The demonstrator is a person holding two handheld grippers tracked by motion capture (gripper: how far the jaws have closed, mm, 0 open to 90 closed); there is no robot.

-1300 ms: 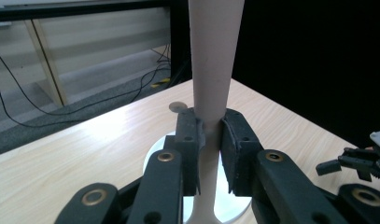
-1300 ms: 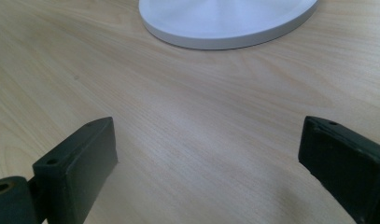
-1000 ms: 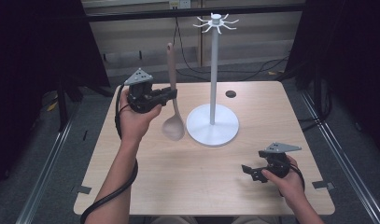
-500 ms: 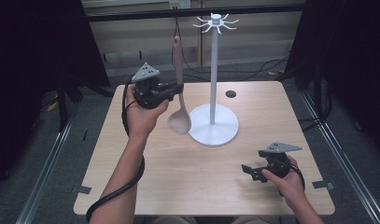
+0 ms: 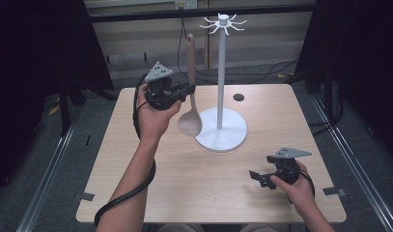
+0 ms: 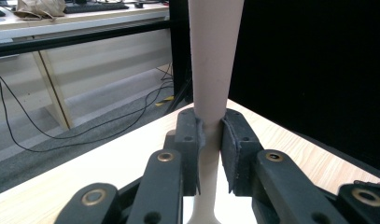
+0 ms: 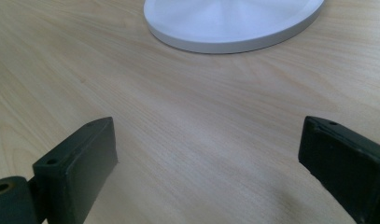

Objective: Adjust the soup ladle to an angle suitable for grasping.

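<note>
Pale wood worktop runs bare across its whole near half, with dark curtains to either side and a cabled floor behind the far edge. Two grippers are in play, with one spoon, one stand and one small dark disc near the far edge. Left gripper is raised above the far-left part, its fingers clamped on the handle of a beige spoon. That spoon stands upright, bowl down and handle up, just beside the white stand, whose round base sits at the centre and whose thin pole carries a ring of small hooks. Right gripper rests low near the front-right corner, its fingers spread wide over bare wood, well apart from the stand's base.
</note>
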